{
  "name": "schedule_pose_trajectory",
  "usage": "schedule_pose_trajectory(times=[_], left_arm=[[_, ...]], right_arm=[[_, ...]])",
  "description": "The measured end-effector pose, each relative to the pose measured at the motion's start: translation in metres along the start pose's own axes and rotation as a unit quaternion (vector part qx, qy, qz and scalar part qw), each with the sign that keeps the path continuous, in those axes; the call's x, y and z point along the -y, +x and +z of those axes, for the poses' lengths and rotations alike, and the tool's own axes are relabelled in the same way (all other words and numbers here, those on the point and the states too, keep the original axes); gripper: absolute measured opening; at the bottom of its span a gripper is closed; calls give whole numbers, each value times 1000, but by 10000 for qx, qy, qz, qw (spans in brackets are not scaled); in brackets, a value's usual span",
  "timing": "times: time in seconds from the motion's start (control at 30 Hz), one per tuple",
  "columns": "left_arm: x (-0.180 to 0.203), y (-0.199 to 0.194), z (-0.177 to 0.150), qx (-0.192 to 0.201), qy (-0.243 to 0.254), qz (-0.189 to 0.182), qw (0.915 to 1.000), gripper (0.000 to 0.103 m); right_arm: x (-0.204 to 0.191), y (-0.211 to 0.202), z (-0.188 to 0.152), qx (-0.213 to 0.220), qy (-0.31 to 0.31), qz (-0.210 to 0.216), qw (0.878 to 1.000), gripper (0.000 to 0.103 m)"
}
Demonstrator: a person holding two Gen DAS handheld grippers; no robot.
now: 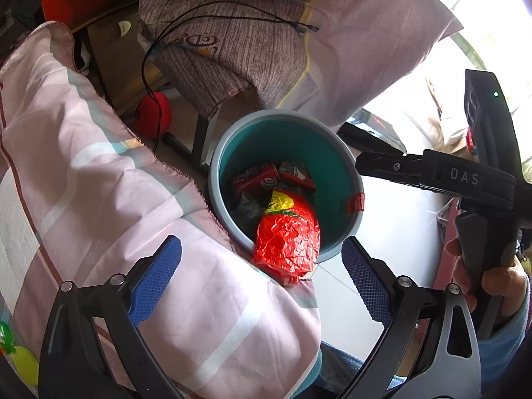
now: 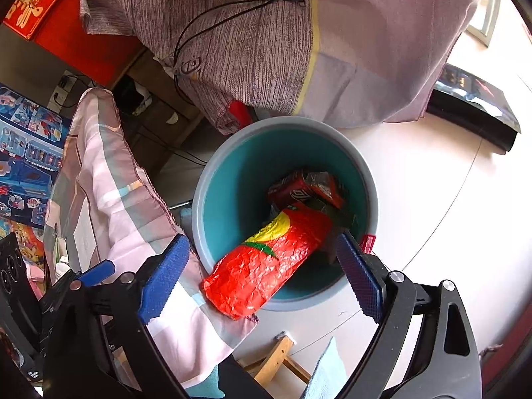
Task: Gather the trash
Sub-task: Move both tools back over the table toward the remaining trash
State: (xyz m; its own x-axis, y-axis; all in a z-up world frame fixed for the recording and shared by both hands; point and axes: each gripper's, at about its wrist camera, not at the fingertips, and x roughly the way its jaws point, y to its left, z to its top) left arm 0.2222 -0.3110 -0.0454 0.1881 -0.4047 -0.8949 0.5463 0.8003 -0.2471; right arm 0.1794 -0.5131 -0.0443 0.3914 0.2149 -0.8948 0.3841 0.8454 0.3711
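Note:
A grey bin with a teal inside (image 1: 335, 163) (image 2: 232, 179) stands on the white floor beside the bed. A crumpled red and yellow wrapper bag (image 1: 287, 239) (image 2: 266, 262) leans over its near rim, half inside. Red snack wrappers (image 1: 256, 179) (image 2: 299, 188) lie at the bottom. My left gripper (image 1: 261, 279) is open and empty, just above the bin's near rim. My right gripper (image 2: 262, 279) is open and empty, its fingers either side of the red bag without touching it. The right gripper also shows in the left wrist view (image 1: 362, 163).
A pink checked quilt (image 1: 99, 199) (image 2: 109, 206) hangs over the bed edge against the bin. A striped purple cloth (image 1: 226, 43) (image 2: 232, 43) with a black cable (image 1: 146, 66) hangs behind. A wooden stool (image 2: 279, 362) stands below. A dark bag (image 2: 475, 106) lies on the floor.

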Motion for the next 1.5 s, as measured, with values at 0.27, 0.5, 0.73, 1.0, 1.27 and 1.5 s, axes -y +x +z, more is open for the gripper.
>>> schedule_pose_trajectory(times=[0.27,0.5,0.73,1.0,1.27,1.5], left_arm=[[-14,-26,-18,186,-168,35,9997,97],[-36,-52,-41,346,-370,98,9987,97],[-69,-80,-74,498,-646,269,9963,97],[-125,-120,-120,773,-1210,448,9886,97],[-191,-153,-186,944,-1821,879,9748,98],[-241,-172,-241,1034,-2336,1002,9616,98]], right_arm=[[-22,-7,-15,-7,-152,-8,9999,87],[-55,-8,-34,-33,-383,35,9993,87],[-99,-1,-53,-161,-710,115,9973,87],[-169,14,-85,-381,-1346,234,9899,87],[-236,34,-127,-726,-2005,286,9766,87],[-283,56,-169,-1052,-2495,177,9625,87]])
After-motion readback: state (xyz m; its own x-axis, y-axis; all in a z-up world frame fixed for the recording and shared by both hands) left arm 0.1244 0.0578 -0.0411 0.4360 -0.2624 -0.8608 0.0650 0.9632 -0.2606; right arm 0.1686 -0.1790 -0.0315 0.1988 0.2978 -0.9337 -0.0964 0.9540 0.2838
